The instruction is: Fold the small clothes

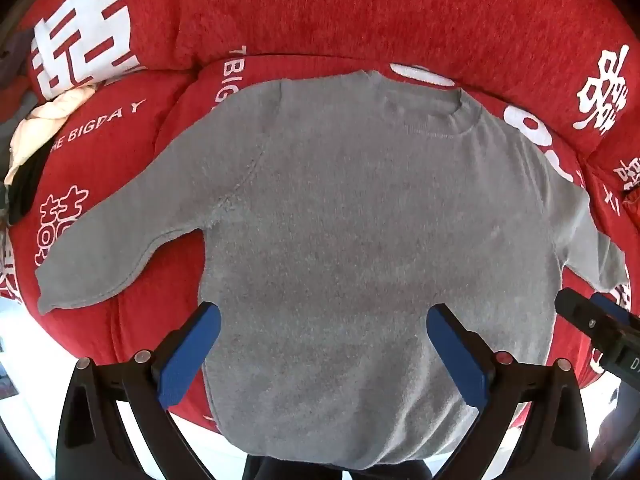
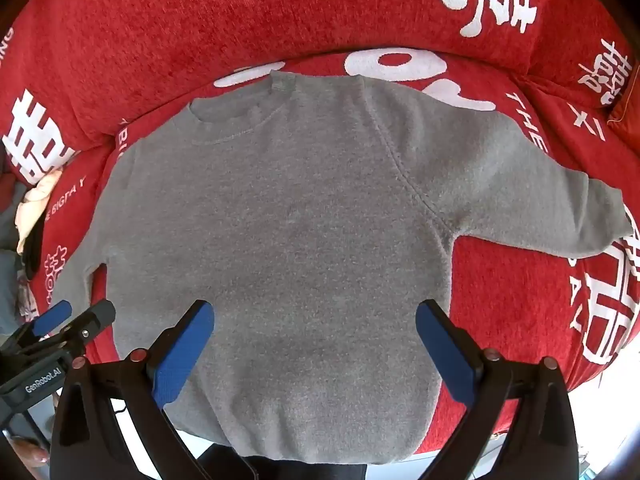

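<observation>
A small grey sweater (image 1: 340, 220) lies flat on a red sofa seat, neck away from me, both sleeves spread out to the sides. My left gripper (image 1: 324, 320) hangs open above the lower left part of its body, blue pads wide apart, nothing between them. In the right wrist view the same sweater (image 2: 288, 220) fills the middle, and my right gripper (image 2: 316, 316) hovers open over its lower right part. Each gripper shows in the other's view: the right gripper (image 1: 592, 320) at the right edge, the left gripper (image 2: 68, 324) at the lower left. The hem hangs over the seat's front edge.
The red sofa cover (image 1: 360, 20) has white lettering and a raised backrest behind the sweater. A cream and black bundle of cloth (image 1: 36, 136) lies at the far left of the seat. Pale floor (image 1: 24, 360) shows below the seat's front edge.
</observation>
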